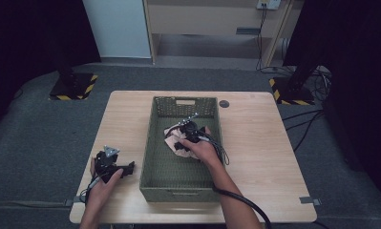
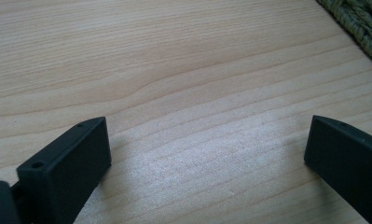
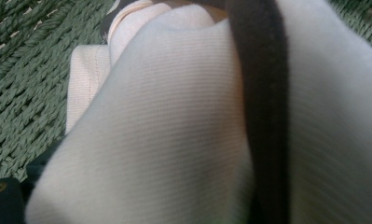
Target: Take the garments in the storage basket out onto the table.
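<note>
Wooden worktop (image 1: 255, 143) carries a green basket (image 1: 154, 181). Cloth (image 1: 176, 143) lies inside, toward twelve o'clock. Right hand-held gripper (image 1: 185, 138) sits on it; jaw state cannot be told. Left hand-held gripper (image 1: 126, 168), at eight o'clock, stands apart, empty. Cloth judged light, limp; pinch a fold.

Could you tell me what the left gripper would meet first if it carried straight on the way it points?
Probably the bare wooden table: the open left gripper looks down onto it, and the green woven basket lies off to one side.
</note>
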Available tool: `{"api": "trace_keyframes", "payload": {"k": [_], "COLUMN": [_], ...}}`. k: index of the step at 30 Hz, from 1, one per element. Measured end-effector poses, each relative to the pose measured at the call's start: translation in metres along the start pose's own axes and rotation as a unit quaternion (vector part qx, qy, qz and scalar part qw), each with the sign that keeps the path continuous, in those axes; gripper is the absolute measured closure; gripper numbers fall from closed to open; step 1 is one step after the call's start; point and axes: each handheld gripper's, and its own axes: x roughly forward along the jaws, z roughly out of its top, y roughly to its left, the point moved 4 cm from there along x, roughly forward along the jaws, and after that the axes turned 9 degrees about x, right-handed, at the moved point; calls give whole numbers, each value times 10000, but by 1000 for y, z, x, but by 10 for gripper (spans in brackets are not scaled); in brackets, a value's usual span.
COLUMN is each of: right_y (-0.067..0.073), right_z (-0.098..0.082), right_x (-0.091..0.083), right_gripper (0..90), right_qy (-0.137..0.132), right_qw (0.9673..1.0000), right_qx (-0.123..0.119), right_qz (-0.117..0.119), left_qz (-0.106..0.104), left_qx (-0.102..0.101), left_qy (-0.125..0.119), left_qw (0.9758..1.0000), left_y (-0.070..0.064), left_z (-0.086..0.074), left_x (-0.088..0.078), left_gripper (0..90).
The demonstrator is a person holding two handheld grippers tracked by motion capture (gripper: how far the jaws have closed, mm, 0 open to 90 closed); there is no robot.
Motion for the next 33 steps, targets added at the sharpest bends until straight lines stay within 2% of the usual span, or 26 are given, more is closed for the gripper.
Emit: {"api": "trace_keyframes", "payload": {"k": [5, 10, 15, 19, 25, 33], "right_y": [0, 1, 3, 2, 2, 2], "right_z": [0, -1, -1, 1, 3, 7], "right_x": [0, -2, -7, -10, -13, -24], "right_gripper": [78, 214, 402, 505, 572, 589], "right_qy": [23, 88, 77, 61, 29, -144], "right_qw": [10000, 9997, 9990, 9990, 9991, 9990], "right_qx": [-42, -234, -428, -429, -421, -423], "right_qz": [-18, -71, -71, -61, -4, -2], "left_qz": [1, 1, 1, 1, 1, 0], "left_qx": [0, 0, -1, -1, -1, 0], "left_qy": [0, 0, -1, -1, 0, 0], "left_qw": [10000, 10000, 10000, 10000, 10000, 10000], "left_y": [0, 0, 0, 0, 0, 0], "left_z": [0, 0, 0, 0, 0, 0], "left_x": [0, 0, 0, 0, 0, 0], "left_gripper": [0, 0, 0, 0, 0, 0]}}
